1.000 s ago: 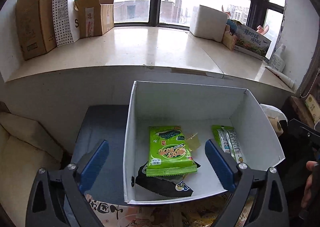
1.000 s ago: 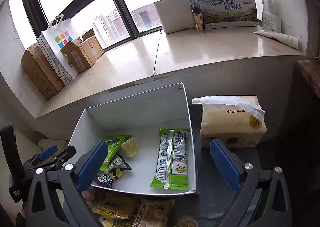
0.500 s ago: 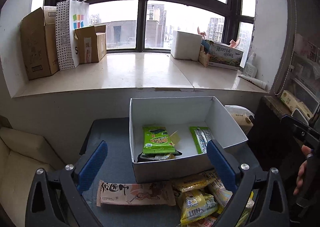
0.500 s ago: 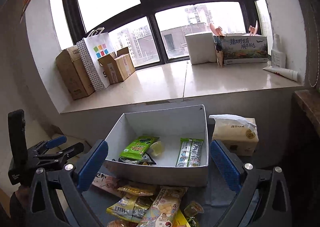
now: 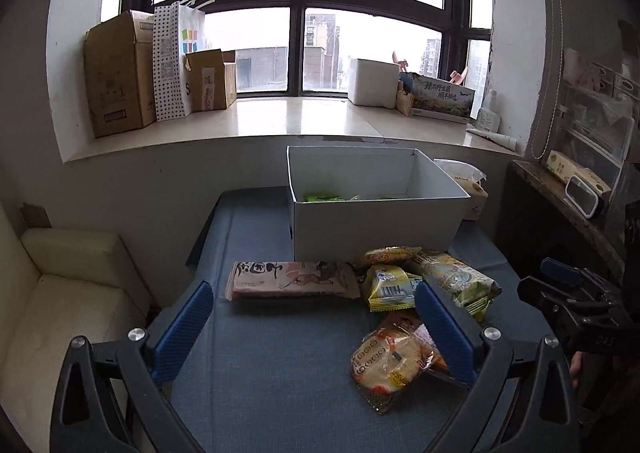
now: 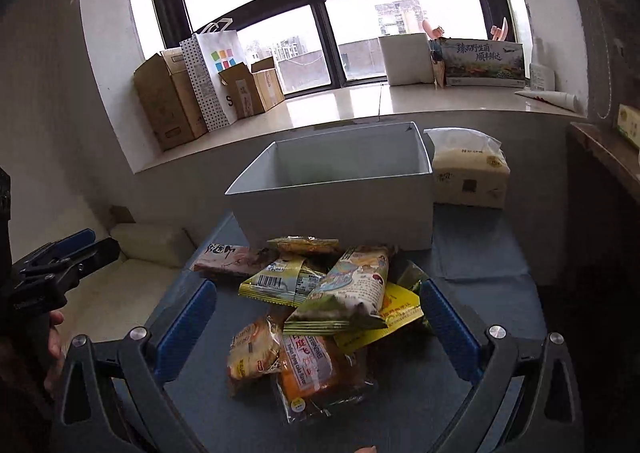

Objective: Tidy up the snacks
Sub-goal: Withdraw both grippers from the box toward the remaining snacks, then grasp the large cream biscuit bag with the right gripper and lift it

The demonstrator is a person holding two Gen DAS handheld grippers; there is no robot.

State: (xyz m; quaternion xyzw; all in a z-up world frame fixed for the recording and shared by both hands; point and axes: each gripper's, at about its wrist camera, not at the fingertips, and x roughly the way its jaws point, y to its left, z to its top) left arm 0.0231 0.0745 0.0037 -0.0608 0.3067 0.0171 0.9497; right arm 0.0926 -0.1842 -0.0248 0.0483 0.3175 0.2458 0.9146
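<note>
The white box (image 5: 376,221) stands at the far edge of the blue-covered surface (image 5: 272,381), and from the left wrist view only a sliver of green packet (image 5: 322,196) shows over its near wall, so a small part of the sorting looks done; how many packets lie inside cannot be counted from this low angle. Most of the work is left: a heap of snacks (image 6: 320,301) lies on the surface just in front of the box, near the middle. In that heap I count roughly eight packets: one long pink packet (image 5: 292,279) lying flat toward the left edge, one yellow packet with a barcode (image 6: 280,285), one tall illustrated packet (image 6: 352,293) leaning over the others, one flat yellow packet (image 6: 396,313) beneath it, one small dark-yellow packet (image 6: 304,244) touching the box wall, one clear-wrapped bun (image 6: 252,353), one orange packet (image 6: 312,369) nearest the camera, and perhaps a green one partly hidden at the right of the heap. The left claw (image 5: 316,333) is spread wide and holds nothing, hovering above the near part of the surface. The right claw (image 6: 320,329) is likewise wide apart and empty, framing the heap. A tissue pack (image 6: 468,173) sits beside the box at the far right corner.
</note>
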